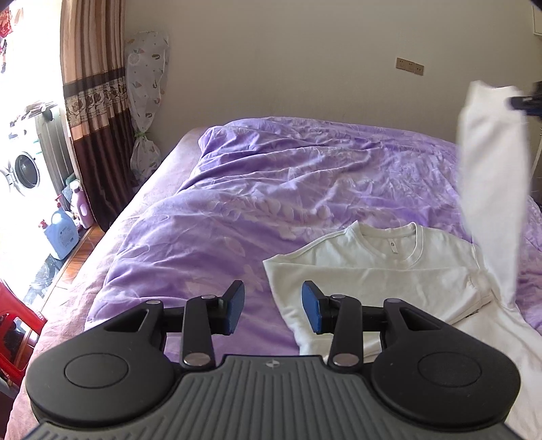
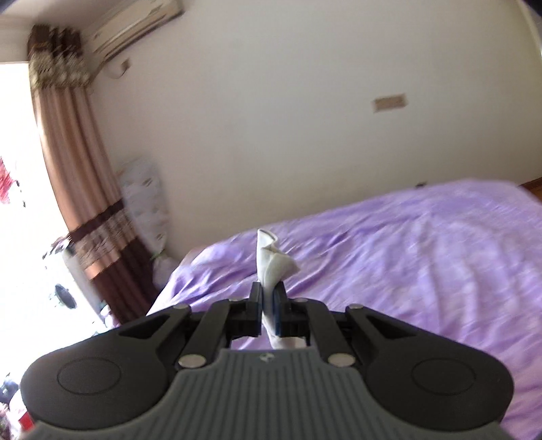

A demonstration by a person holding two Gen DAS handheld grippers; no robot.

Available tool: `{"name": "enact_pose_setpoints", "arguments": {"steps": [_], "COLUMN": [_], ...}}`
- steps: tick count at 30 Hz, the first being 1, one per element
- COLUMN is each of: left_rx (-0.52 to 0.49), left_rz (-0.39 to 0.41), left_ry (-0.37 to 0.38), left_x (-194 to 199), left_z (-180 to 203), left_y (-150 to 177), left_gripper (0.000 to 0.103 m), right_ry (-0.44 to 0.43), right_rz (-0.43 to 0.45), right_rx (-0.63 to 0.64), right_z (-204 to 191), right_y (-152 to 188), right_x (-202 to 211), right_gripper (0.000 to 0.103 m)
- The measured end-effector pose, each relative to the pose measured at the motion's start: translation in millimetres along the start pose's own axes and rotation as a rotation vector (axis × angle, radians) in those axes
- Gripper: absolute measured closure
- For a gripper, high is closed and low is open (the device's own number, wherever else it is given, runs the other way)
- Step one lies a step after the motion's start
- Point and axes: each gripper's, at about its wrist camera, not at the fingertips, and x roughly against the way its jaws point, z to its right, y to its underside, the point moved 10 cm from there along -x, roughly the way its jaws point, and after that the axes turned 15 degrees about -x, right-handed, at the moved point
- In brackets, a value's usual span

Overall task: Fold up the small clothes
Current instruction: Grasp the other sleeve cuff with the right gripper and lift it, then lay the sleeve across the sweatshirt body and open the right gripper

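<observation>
Nearest the lens, the left hand-held gripper [image 1: 272, 306] is seen with its blue pads spread well apart and nothing caught between them, held low over the bed. Just beyond its right pad, a white T-shirt [image 1: 372, 270] is laid flat on the purple quilt [image 1: 271, 189], neckline turned toward the far wall, its left side already folded in. On the right, one sleeve [image 1: 491, 189] is drawn up off the shirt and hangs as a long blurred white strip, its top end pinched by the right hand-held gripper [image 1: 523, 101], only the dark tip of which is caught at the frame's edge.

From the right wrist view, the right hand-held gripper [image 2: 269, 301] is shown clamped tight on that white fabric [image 2: 272, 260], a crumpled tuft of which stands up past the fingertips. Much of this view is smeared by motion blur.

Outward now: the quilt is rumpled and patterned with pale leaves, and is spread across a bed whose mauve sheet [image 1: 152, 193] is exposed along the left edge. A plain cream wall [image 1: 305, 50] runs behind, with a socket strip [image 1: 410, 66] fixed on it. In the corner a floral cover [image 1: 147, 101] is wrapped over a tall standing object, beside a brown and tan curtain [image 1: 93, 101]. Past the curtain, in strong daylight, a washing machine [image 1: 23, 169] and a blue detergent jug [image 1: 62, 233] are made out. An air conditioner [image 2: 135, 23] is mounted high on the wall.
</observation>
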Motion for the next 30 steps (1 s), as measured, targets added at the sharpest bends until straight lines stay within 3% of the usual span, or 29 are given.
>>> {"name": "enact_pose_setpoints", "arguments": {"steps": [4, 11, 15, 16, 17, 18, 21, 24, 30], "left_rx": [0.023, 0.033, 0.029, 0.034, 0.041, 0.050, 0.077, 0.070, 0.047], "left_rz": [-0.026, -0.076, -0.102, -0.107, -0.110, -0.114, -0.127, -0.144, -0.186], "left_ry": [0.032, 0.081, 0.096, 0.101, 0.111, 0.120, 0.153, 0.168, 0.167], "left_x": [-9, -27, -38, -41, -44, -47, -55, -65, -98], "left_z": [-7, -13, -13, -12, -12, -11, -4, 8, 37], "left_y": [12, 32, 40, 41, 42, 43, 42, 41, 42], "left_gripper": [0.056, 0.056, 0.056, 0.056, 0.056, 0.056, 0.056, 0.056, 0.056], "right_ry": [-0.033, -0.063, -0.083, -0.092, -0.107, -0.118, -0.119, -0.053, 0.183], "right_rz": [-0.137, -0.440, -0.574, -0.591, -0.612, -0.620, -0.608, -0.574, -0.504], "right_rx": [0.000, 0.029, 0.050, 0.049, 0.047, 0.049, 0.117, 0.204, 0.278], "right_z": [-37, -59, -58, -55, -55, -53, -42, -8, 125], "right_y": [88, 263, 328, 334, 337, 336, 318, 281, 211], "right_x": [-55, -132, -145, -148, -147, -147, -136, -109, -63], "right_gripper": [0.102, 0.101, 0.089, 0.085, 0.070, 0.062, 0.060, 0.054, 0.050]}}
